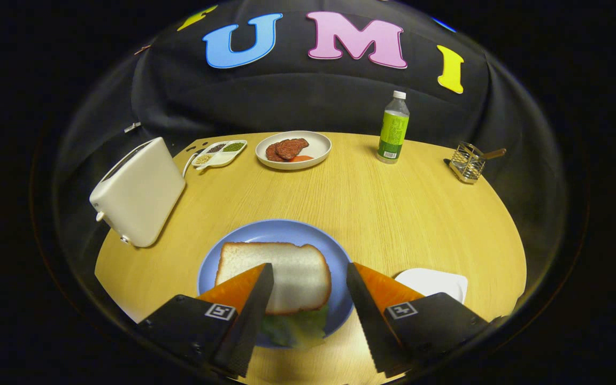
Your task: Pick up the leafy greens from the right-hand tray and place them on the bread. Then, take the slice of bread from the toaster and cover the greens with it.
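My tongs [308, 278] stand spread and empty above the blue plate [265, 232], since the bread slice [292, 272] now lies over the leafy greens [294, 326], whose near edge peeks out. The toaster [137, 195] sits far left; the white tray [436, 280] sits right.

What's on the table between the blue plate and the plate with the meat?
Nothing. In the gripper view, bare wooden table runs from the blue plate to the white plate of meat. The open tool hovers over the bread slice.
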Demonstrator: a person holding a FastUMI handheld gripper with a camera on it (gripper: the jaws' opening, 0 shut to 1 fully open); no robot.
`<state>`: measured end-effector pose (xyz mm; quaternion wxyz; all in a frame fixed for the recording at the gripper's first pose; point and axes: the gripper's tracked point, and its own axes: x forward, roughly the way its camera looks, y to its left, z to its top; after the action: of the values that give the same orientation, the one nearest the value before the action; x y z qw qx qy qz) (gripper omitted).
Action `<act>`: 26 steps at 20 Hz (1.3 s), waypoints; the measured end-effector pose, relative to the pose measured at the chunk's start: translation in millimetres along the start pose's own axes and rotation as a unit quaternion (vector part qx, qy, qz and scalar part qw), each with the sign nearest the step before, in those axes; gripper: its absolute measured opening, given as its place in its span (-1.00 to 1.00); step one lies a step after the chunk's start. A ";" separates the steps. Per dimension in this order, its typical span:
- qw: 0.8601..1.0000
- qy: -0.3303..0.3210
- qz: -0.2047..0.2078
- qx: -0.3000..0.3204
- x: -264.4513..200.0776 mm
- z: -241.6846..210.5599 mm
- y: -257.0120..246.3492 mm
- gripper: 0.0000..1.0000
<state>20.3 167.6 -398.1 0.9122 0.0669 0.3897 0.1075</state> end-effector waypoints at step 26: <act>0.972 -0.224 0.004 -0.066 -213.3 170.2 -24.4 0.97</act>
<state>3.8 84.6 -137.6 0.9783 0.0307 0.1668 0.1191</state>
